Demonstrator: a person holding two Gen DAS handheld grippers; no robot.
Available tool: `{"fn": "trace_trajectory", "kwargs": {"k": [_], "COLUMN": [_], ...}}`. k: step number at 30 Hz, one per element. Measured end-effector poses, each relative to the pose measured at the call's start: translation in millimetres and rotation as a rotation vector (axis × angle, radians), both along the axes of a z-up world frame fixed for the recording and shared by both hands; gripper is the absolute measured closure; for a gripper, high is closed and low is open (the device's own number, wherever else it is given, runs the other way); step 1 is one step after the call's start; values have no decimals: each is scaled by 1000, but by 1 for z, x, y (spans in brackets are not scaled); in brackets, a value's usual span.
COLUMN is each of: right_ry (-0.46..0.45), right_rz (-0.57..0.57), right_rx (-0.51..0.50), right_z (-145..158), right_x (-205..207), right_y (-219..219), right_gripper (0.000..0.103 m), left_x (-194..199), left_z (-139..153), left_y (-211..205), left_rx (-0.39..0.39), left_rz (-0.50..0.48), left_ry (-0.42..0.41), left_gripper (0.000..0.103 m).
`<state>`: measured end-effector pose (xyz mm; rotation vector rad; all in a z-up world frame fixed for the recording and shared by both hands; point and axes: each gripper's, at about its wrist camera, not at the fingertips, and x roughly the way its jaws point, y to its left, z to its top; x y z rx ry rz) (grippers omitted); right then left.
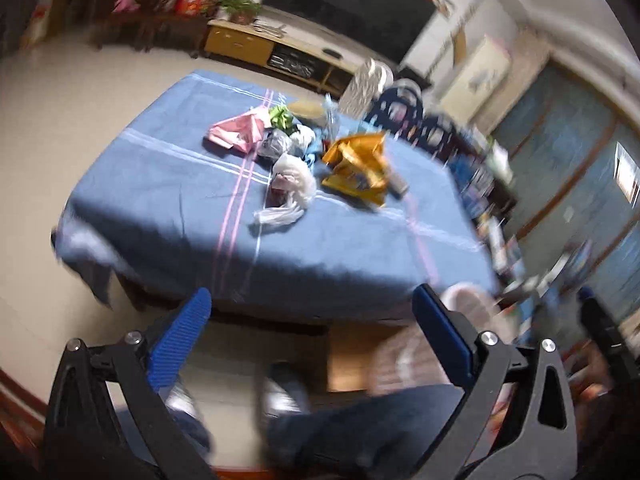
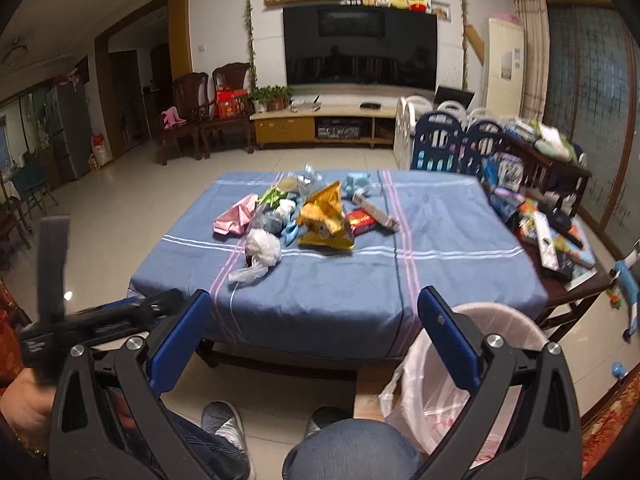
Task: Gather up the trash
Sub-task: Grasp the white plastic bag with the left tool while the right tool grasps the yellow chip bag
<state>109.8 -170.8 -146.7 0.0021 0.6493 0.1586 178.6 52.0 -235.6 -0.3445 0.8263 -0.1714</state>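
Observation:
A heap of trash lies mid-table on the blue cloth (image 2: 440,232): a yellow snack bag (image 2: 325,220), a pink wrapper (image 2: 236,219), a white plastic bag (image 2: 260,252), a red packet (image 2: 362,220) and a cardboard tube (image 2: 378,212). The blurred left wrist view shows the same yellow snack bag (image 1: 358,166), pink wrapper (image 1: 238,132) and white plastic bag (image 1: 294,182). My left gripper (image 1: 310,312) and right gripper (image 2: 314,316) hang open and empty in front of the table's near edge. A lined pink bin (image 2: 472,376) stands on the floor at the right.
A side table (image 2: 560,232) piled with boxes and toys stands at the right. Baby-fence panels (image 2: 444,144), a TV cabinet (image 2: 324,124) and chairs (image 2: 192,108) stand behind. The person's knees and shoes (image 2: 224,424) are below, on the tiled floor.

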Motion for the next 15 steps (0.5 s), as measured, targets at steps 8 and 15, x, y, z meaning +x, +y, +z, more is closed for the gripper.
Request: {"fn": "trace_trajectory", "kwargs": {"k": [8, 15], "right_ry": [106, 142], "right_rz": [-76, -79], "right_rx": [62, 91], "right_z": [-65, -109], "right_x": [126, 248], "right_y": [-17, -6], "right_gripper": [3, 3], "left_x": [112, 192], "left_z": [-52, -82], "left_y": [-23, -41], "left_rx": [155, 292], "left_rz": [-15, -37], "left_ry": [116, 185], "left_gripper": [3, 3]}}
